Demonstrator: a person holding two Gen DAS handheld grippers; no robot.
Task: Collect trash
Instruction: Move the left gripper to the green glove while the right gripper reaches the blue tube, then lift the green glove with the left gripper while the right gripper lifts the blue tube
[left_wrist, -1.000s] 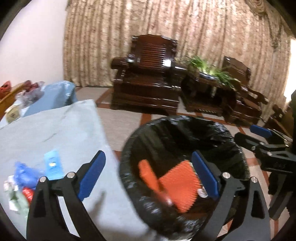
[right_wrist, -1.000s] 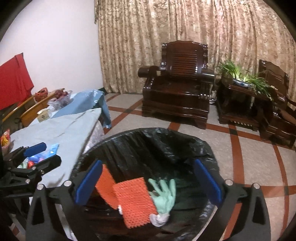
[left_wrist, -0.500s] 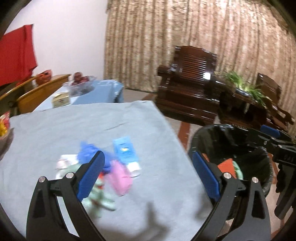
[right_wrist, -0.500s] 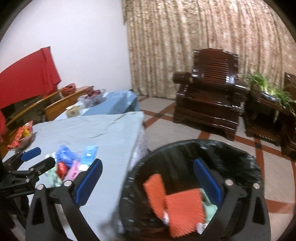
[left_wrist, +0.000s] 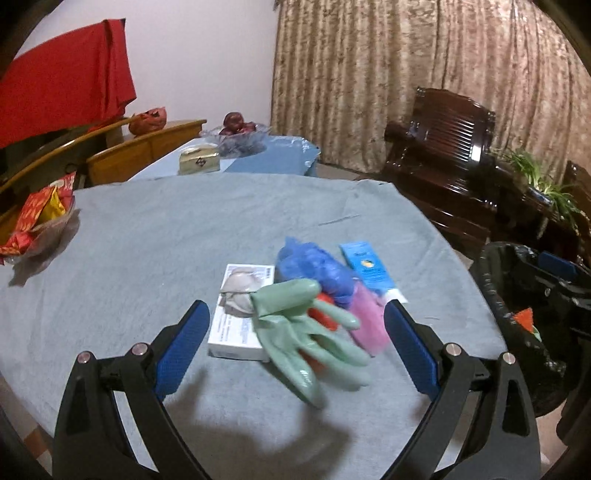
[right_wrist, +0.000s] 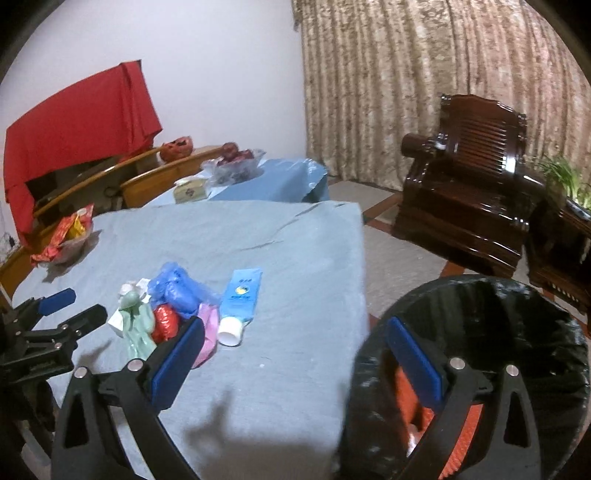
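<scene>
A trash pile lies on the grey-blue tablecloth (left_wrist: 147, 258): a green glove (left_wrist: 306, 332), a white box (left_wrist: 240, 317), a blue plastic bag (left_wrist: 314, 266), a red wrapper (right_wrist: 164, 321), a pink piece (left_wrist: 367, 321) and a blue tube (left_wrist: 369, 266). My left gripper (left_wrist: 295, 350) is open and empty, just in front of the glove. My right gripper (right_wrist: 295, 358) is open and empty, between the table edge and the black-lined bin (right_wrist: 517, 314). The bin holds orange pieces (right_wrist: 461, 443). The pile also shows in the right wrist view, with the tube (right_wrist: 240, 299) at its right.
A bowl of snack packets (left_wrist: 40, 218) stands at the table's left. A second blue-covered table (right_wrist: 266, 181) behind holds a fruit bowl (left_wrist: 236, 133) and a box (left_wrist: 199, 158). Dark wooden armchairs (right_wrist: 472, 184) and a plant (left_wrist: 543, 181) stand at the right.
Both grippers have swung left from above the bin toward the table. The left one now faces the trash pile closely; the right one straddles the table edge and the bin.
</scene>
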